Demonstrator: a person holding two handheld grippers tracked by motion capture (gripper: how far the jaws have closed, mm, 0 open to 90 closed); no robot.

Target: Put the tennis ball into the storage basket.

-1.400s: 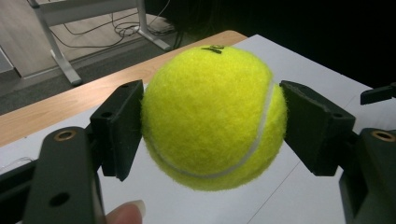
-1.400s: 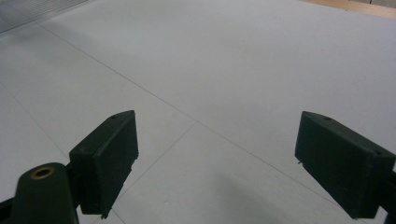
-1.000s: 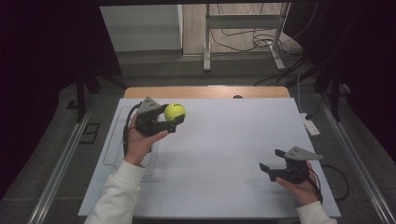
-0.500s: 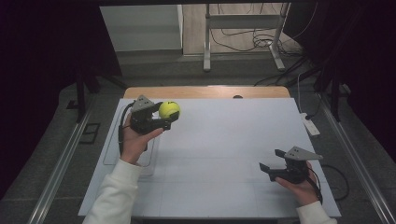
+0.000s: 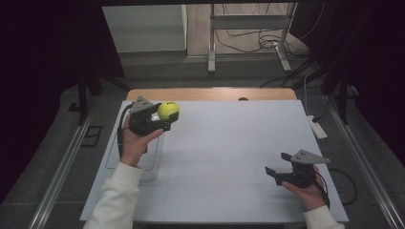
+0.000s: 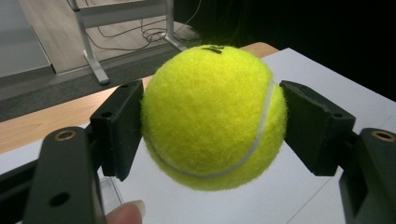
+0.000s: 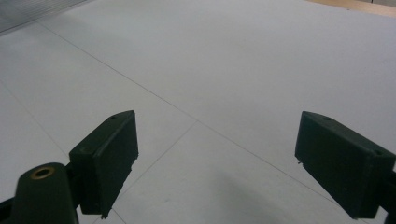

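Note:
A yellow tennis ball (image 5: pixel 168 110) (image 6: pixel 214 110) is clamped between the two black jaws of my left gripper (image 5: pixel 165 116) (image 6: pixel 212 126), held above the far left of the white table (image 5: pixel 229 143). Both pads press on its sides. My right gripper (image 5: pixel 279 167) (image 7: pixel 224 163) rests low over the near right part of the table, its jaws wide open with only bare white surface between them.
A clear shallow tray (image 5: pixel 138 157) lies on the table's left side below my left hand. The wooden table edge (image 5: pixel 210 93) runs along the back. A white power strip (image 5: pixel 316 127) lies at the right edge. Metal frame legs and cables (image 5: pixel 248 43) stand on the floor behind.
My left gripper has carried the tennis ball a little to the left and farther back. The right gripper has kept still.

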